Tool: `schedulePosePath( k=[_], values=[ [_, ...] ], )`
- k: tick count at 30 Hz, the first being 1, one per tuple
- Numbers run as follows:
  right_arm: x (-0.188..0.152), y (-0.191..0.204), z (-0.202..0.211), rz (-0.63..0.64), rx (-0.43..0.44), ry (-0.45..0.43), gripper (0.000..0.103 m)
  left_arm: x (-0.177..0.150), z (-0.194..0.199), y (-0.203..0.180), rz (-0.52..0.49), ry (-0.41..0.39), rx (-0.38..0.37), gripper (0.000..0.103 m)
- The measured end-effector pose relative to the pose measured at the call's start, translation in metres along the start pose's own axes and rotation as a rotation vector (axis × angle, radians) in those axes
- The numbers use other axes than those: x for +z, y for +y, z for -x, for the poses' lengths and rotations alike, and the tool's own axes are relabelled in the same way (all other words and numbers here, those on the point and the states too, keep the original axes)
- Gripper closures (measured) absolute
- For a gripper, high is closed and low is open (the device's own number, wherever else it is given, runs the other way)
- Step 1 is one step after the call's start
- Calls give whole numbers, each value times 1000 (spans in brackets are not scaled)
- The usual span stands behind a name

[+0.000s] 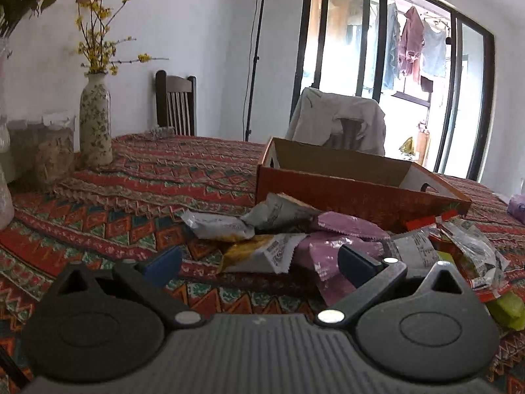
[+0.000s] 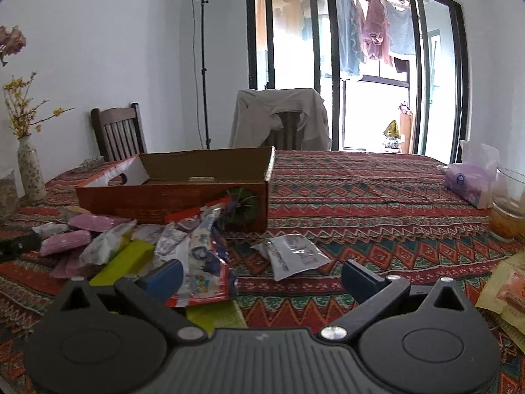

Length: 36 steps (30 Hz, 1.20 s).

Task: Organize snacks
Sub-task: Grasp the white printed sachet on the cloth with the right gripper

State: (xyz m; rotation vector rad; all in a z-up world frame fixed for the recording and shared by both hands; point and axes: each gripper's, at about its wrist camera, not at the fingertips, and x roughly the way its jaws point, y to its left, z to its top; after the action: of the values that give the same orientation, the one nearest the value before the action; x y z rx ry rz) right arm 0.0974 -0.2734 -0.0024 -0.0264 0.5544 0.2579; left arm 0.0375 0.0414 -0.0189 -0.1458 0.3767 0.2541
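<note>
An open orange cardboard box [image 1: 347,193] [image 2: 177,193] stands on the patterned tablecloth. In front of it lies a heap of snack packets: pink ones [image 1: 347,226] [image 2: 93,221], a yellow-white one [image 1: 259,252], a grey one [image 1: 279,213], a green box [image 2: 126,261] and a red-edged wrapper [image 2: 205,272]. A lone white packet [image 2: 293,256] lies apart to the right. My left gripper [image 1: 262,267] is open just short of the heap, nothing between its blue pads. My right gripper [image 2: 262,277] is open too, its left finger beside the red-edged wrapper.
A floral vase [image 1: 95,120] and jars stand at the table's left. A tissue pack [image 2: 467,180], a glass cup [image 2: 508,203] and yellow sachets [image 2: 507,298] sit at the right. Two chairs [image 2: 119,133] stand behind the table, one draped with a jacket [image 2: 280,118].
</note>
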Motion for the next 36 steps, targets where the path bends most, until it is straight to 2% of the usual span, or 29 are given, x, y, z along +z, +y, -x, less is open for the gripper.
schedulePosePath(
  k=[6, 11, 16, 21, 26, 32, 35, 36],
  values=[
    [8, -10, -14, 8, -54, 7, 0, 3, -10, -3, -15, -5, 26, 0],
    [16, -24, -42, 31, -108, 66, 0, -1, -7, -10, -50, -29, 24, 0],
    [26, -30, -80, 70, -96, 152, 0, -3, -4, -18, -105, -58, 28, 0],
    [29, -26, -113, 112, -69, 216, 0, -2, -7, -13, -69, -44, 20, 0],
    [29, -31, -133, 79, -51, 244, 2, -2, -7, -13, -76, -41, 14, 0],
    [23, -38, -137, 33, 4, 251, 16, -1, -11, -11, -61, -19, 10, 0],
    [22, -33, -133, 54, 27, 229, 33, -1, -11, -12, -61, -19, 12, 0],
    [21, -30, -131, 65, 37, 220, 44, -1, -11, -12, -60, -19, 12, 0]
  ],
)
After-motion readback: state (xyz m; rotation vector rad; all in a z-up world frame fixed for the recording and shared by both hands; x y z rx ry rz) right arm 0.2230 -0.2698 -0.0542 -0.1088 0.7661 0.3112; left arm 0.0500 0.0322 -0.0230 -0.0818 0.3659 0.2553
